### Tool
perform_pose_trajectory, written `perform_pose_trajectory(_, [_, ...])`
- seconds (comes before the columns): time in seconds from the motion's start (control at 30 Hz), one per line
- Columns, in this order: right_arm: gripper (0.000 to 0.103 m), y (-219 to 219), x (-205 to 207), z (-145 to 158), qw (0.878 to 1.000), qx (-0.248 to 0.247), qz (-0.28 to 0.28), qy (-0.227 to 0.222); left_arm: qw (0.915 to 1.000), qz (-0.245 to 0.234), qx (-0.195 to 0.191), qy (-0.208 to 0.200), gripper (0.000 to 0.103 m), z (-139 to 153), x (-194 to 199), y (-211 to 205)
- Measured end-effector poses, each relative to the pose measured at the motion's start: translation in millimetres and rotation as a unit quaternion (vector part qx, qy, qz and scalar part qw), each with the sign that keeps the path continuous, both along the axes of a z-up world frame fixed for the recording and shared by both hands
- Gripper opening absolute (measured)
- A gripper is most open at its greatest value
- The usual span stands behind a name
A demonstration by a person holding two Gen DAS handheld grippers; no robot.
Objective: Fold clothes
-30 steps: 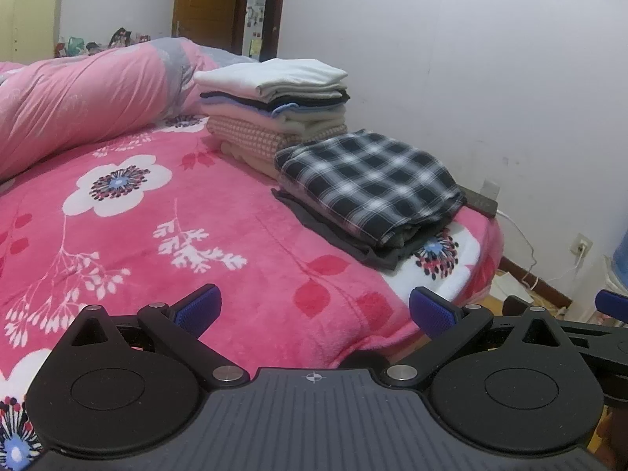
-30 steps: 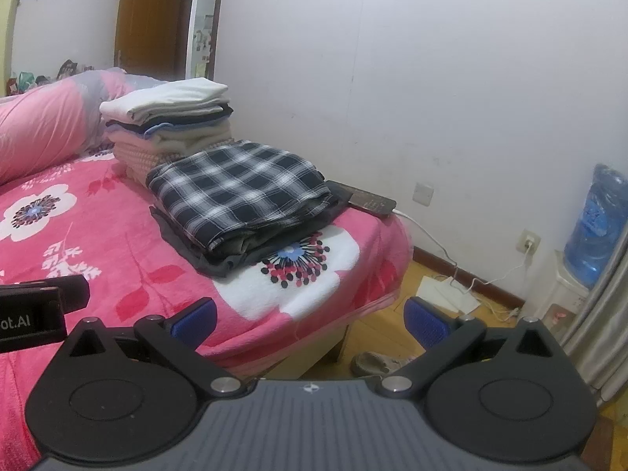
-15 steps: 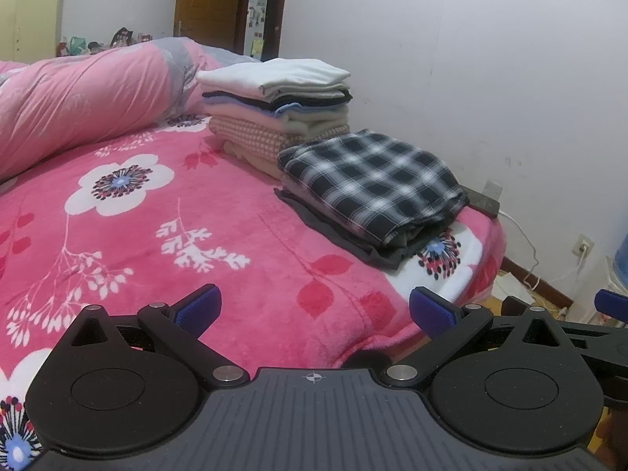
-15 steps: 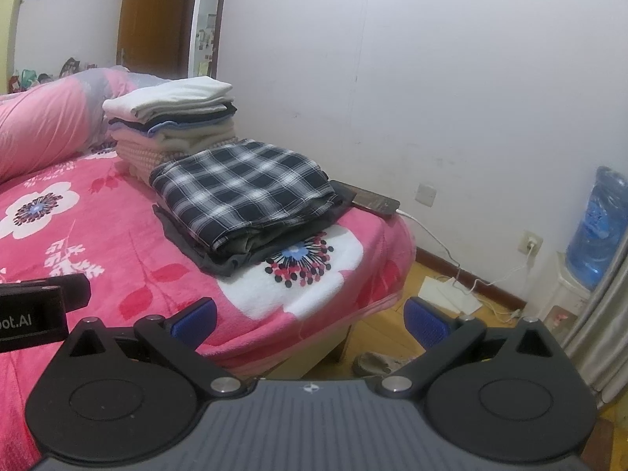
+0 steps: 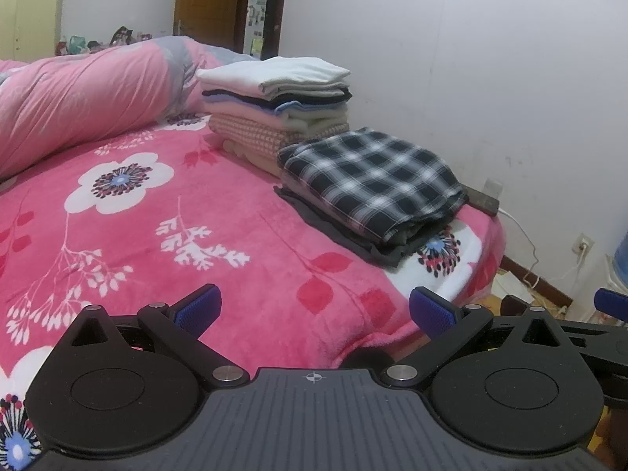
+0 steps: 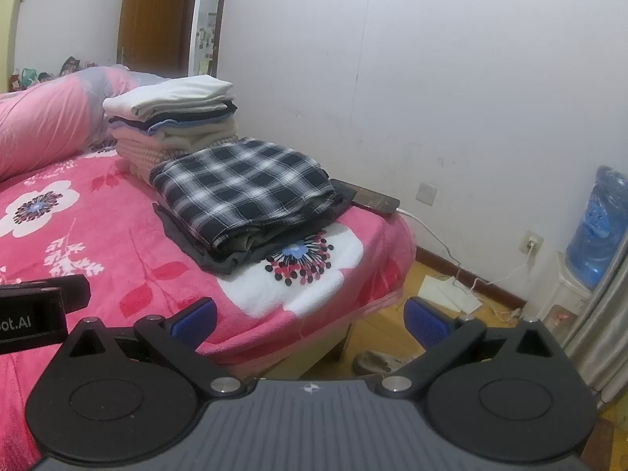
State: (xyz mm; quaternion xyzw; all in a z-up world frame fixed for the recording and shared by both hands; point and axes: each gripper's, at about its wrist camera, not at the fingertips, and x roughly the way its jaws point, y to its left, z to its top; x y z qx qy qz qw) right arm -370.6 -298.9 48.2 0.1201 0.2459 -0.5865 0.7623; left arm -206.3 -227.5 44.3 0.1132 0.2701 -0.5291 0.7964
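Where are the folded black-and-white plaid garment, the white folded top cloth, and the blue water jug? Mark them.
folded black-and-white plaid garment (image 6: 243, 188), right wrist view, top face.
white folded top cloth (image 5: 274, 74), left wrist view, upper surface.
blue water jug (image 6: 598, 223), right wrist view, body.

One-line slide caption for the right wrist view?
Open right tongs hover empty before folded plaid shirt on the pink floral bed.

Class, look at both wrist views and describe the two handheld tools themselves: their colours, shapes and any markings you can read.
Both match: the left tool and the right tool each have a grey ribbed body with a small crosshair mark, two round black discs, black link arms with silver pivots, and blue textured pads on the fingertips. In the right wrist view, the left tool's black side shows white lettering ending "ot.AI". No cables or sleeves show.
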Motion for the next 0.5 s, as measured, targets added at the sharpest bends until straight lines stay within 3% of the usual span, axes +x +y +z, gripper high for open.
perform_pose_trajectory(0.5, [0.103,-1.6,-0.3,-2.5,1.000,0.003,0.000,0.001,1.0000,0.000,0.003,0.003,0.103,-1.3,0.3,-1.3])
